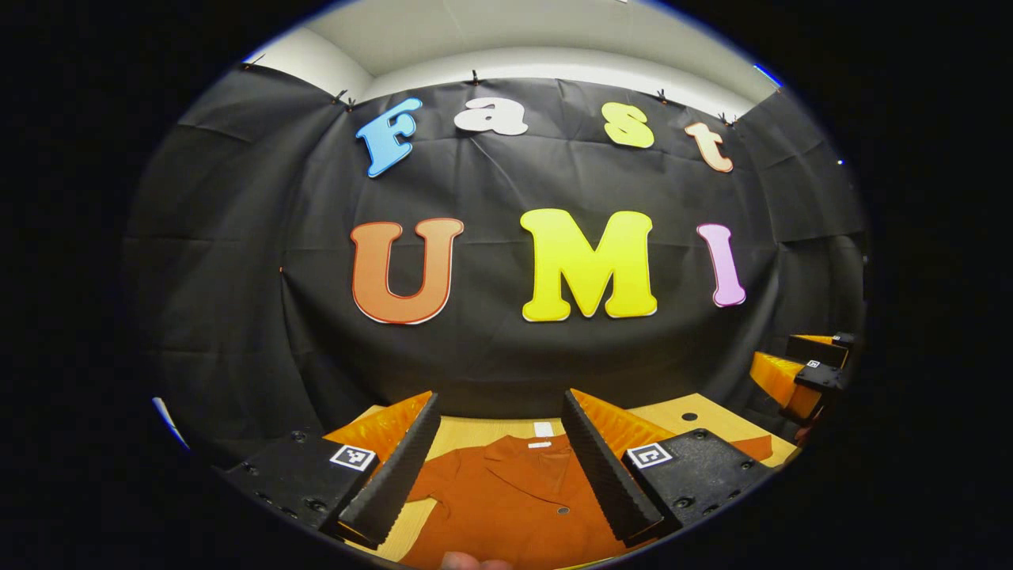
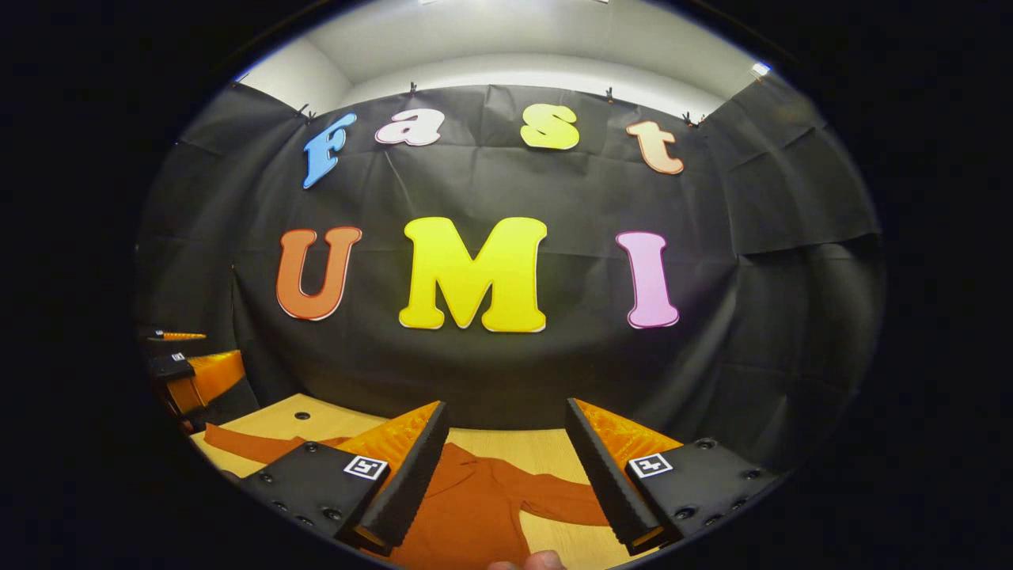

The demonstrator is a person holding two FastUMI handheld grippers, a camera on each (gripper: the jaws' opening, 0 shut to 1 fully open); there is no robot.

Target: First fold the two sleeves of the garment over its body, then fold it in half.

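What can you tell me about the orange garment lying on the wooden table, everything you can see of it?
The rust-orange collared garment looks like soft woven cloth, spread flat and face up on the light wooden table. A white neck label sits inside the collar, and one dark button shows on the front. In the right gripper view both sleeves lie stretched outward, unfolded. Both grippers hang open above it; nothing but the table touches it.

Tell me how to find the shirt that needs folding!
Look at the wooden table in front of the black cloth wall. The orange shirt lies flat on it, collar toward the wall, sleeves spread out sideways. It is the only soft cloth thing on the table, with a small dark button on its front.
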